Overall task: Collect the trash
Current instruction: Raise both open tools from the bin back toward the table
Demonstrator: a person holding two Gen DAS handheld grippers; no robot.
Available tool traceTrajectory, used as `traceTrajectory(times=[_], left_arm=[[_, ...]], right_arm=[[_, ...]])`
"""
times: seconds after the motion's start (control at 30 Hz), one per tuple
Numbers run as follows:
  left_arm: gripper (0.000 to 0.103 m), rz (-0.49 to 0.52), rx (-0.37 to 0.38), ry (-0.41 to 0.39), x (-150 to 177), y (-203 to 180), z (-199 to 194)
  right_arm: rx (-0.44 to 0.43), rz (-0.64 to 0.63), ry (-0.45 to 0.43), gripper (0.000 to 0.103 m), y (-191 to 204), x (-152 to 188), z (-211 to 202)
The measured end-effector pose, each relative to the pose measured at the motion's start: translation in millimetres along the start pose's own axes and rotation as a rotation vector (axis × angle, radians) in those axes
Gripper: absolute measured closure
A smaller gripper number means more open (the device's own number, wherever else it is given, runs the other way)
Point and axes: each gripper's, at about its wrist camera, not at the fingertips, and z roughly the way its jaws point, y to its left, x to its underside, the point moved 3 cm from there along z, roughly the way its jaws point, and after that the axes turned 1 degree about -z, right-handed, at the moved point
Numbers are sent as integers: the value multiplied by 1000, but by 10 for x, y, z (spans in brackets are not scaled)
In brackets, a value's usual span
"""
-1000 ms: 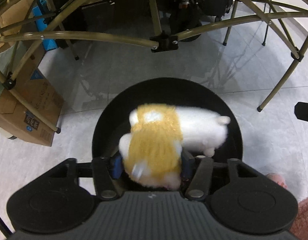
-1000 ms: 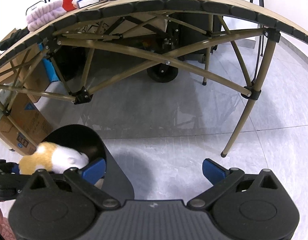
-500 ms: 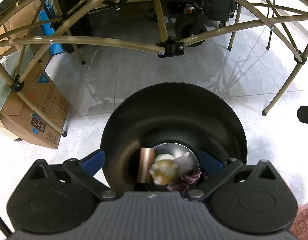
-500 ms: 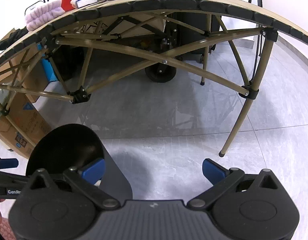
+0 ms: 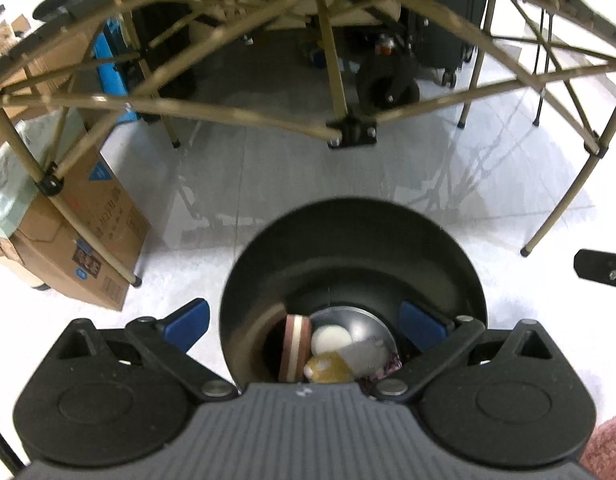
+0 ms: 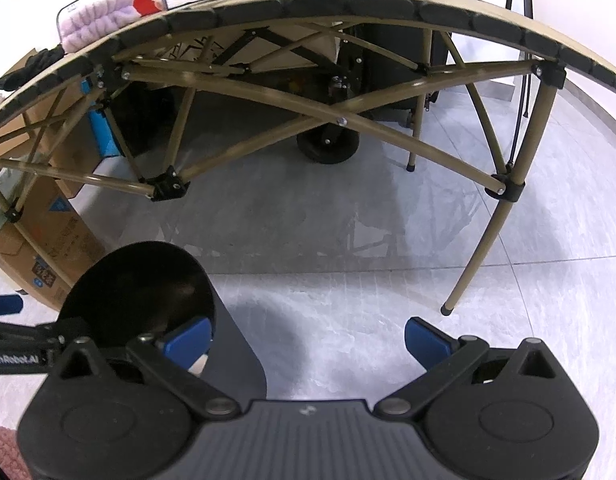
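While the left gripper [image 5: 304,322] hangs over the black bin [image 5: 352,240] with jaws spread wide and empty, the plush toy [image 5: 328,366] lies at the bin's bottom, toward 6 o'clock. Right gripper [image 6: 308,338] jaws also gape, bin [image 6: 136,284] at 9 o'clock.

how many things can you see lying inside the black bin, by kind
yellow and white plush toy: 1
white rounded piece, unclear what: 1
brown striped roll-like item: 1
purple crumpled wrapper: 1
total: 4 visible at the bottom of the black bin; anything under them is hidden
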Motion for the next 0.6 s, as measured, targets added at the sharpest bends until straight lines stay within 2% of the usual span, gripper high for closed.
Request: traceTrajectory(times=[0.2,0.43,0.6], left_arm=[[0,-12,3,-98,-84,72,-286],[0,-40,10,-233,-198,218,-738],[0,-96,20,-315,-347,375,-1010]], right_arm=[[-36,-27,-66,0,135,-57,-209],[-104,-56,-199,0,298,-213,-624],[-124,-43,-291,0,324,-398,-893]])
